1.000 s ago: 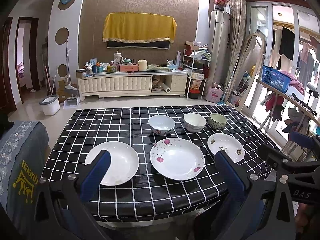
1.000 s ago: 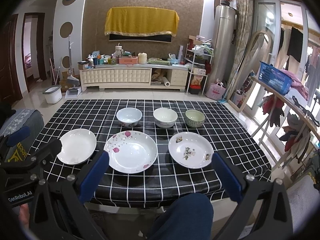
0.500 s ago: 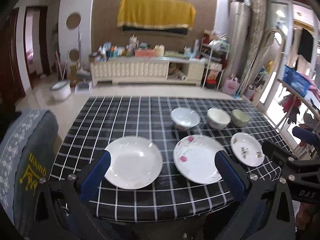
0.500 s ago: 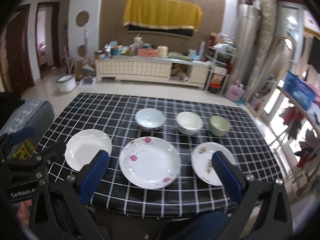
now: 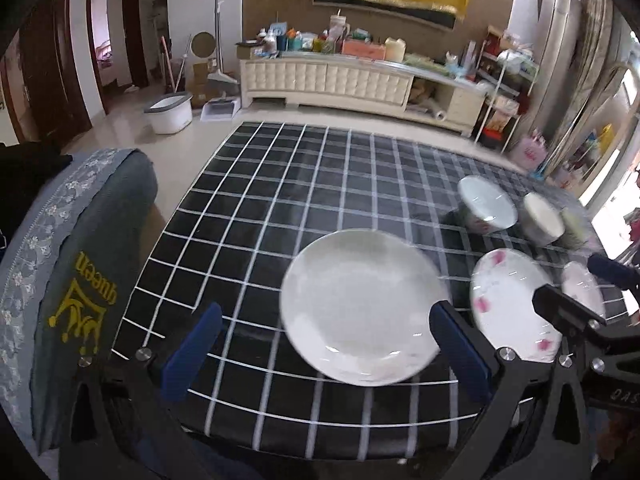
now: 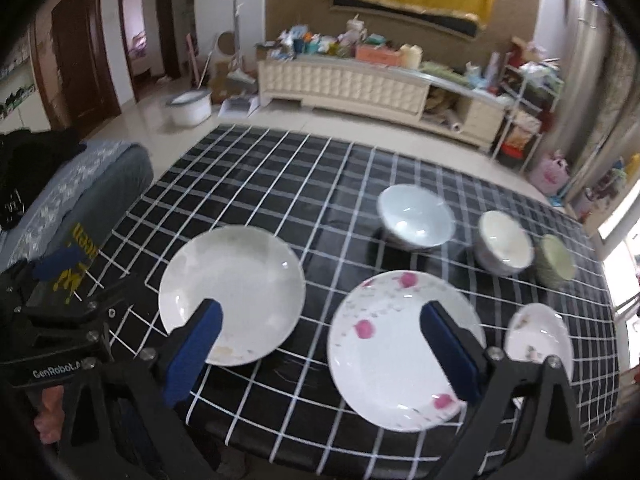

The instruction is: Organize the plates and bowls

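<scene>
Plates and bowls are seen spread on a table covered by a black cloth with a white grid (image 5: 280, 184). In the left wrist view, a plain white round plate (image 5: 360, 304) is framed between the blue pads of the left gripper (image 5: 326, 346), whose jaws are held wide apart and clamped on nothing. A white plate with pink flowers (image 5: 512, 300) is placed just to its right, with three bowls behind it. A grey cushioned chair back with yellow lettering (image 5: 76, 280) is seen at the left.

In the right wrist view, the right gripper (image 6: 320, 344) is held over the near table edge; its jaws have just been closing slightly, yet are spread wide with nothing pressed between them. The flowered plate lies under its right pad, the plain plate under its left. A small patterned plate (image 6: 536, 336) is seen at far right. Behind are set a white bowl (image 6: 416, 220), a cream bowl (image 6: 504, 240) and a green bowl (image 6: 556, 260), all blurred.
</scene>
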Action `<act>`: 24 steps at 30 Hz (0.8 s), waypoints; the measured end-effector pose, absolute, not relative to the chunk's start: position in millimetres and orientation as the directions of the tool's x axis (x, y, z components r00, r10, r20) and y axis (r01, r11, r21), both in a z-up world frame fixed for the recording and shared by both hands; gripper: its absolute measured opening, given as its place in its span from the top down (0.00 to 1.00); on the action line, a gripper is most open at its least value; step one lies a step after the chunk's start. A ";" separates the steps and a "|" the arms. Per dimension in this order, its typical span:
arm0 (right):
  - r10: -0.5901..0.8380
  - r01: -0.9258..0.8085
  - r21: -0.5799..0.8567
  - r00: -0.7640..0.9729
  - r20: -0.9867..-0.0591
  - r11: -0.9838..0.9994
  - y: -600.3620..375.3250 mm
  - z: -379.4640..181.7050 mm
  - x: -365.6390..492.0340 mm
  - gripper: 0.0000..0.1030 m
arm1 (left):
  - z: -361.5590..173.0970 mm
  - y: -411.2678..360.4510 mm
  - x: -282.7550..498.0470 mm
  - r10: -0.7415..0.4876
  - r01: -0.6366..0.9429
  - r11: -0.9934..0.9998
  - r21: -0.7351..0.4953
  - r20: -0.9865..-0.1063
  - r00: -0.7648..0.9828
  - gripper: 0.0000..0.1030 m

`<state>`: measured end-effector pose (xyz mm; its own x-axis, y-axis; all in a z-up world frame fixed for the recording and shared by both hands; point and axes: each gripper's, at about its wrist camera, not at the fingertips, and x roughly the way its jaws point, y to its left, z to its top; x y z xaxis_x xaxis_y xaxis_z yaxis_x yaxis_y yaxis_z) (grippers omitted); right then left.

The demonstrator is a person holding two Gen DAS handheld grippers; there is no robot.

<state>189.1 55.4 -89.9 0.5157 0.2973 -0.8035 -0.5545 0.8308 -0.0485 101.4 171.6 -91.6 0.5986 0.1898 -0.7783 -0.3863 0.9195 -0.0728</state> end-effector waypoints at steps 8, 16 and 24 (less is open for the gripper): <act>0.295 -0.606 0.019 0.359 -0.886 0.795 87.0 -143.9 219.3 0.48 | -148.2 197.5 130.5 0.141 -0.390 0.918 -0.065 -0.868 0.476 0.34; 0.242 -0.611 -0.007 0.323 -0.915 0.791 99.9 -173.3 241.2 0.51 | -181.8 209.0 151.4 0.137 -0.392 0.919 -0.036 -0.904 0.405 0.35; 0.216 -0.600 0.005 0.279 -0.936 0.800 101.6 -197.8 254.2 0.64 | -205.9 213.3 166.4 0.104 -0.392 0.919 -0.045 -0.930 0.351 0.48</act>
